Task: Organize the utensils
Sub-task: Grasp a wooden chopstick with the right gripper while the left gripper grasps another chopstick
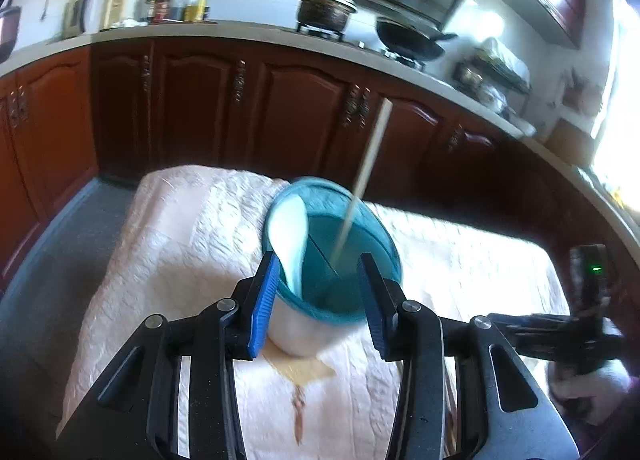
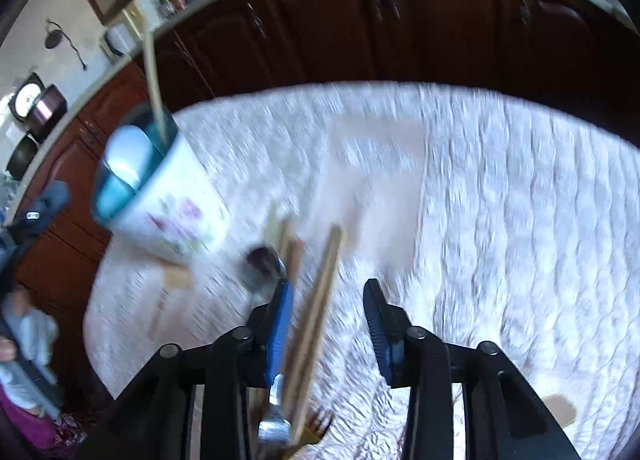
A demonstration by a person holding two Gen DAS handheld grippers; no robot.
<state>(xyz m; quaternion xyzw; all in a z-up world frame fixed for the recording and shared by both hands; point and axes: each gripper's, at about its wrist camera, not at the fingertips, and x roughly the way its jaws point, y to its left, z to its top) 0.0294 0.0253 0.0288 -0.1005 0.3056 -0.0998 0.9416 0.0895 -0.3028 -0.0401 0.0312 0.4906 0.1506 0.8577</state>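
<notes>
A white cup (image 1: pixel 296 336) with a teal inside and a flower print stands on the quilted cloth. In it lean a white spoon (image 1: pixel 290 236) and one pale chopstick (image 1: pixel 370 163). My left gripper (image 1: pixel 319 264) is open just above the cup's near rim, a finger on either side, with nothing held. In the right wrist view the cup (image 2: pixel 172 199) is at the left. My right gripper (image 2: pixel 328 288) is open, low over a pair of wooden chopsticks (image 2: pixel 320 312) and a metal spoon (image 2: pixel 264 260) lying on the cloth. The chopsticks pass close by its left finger (image 2: pixel 280 324).
The white quilted cloth (image 1: pixel 192 244) covers a small table and has a brown stain (image 1: pixel 304 372) by the cup. Dark wooden cabinets (image 1: pixel 192 99) and a counter with bottles, a pot and a wok stand behind. A person (image 2: pixel 24 332) is at the left.
</notes>
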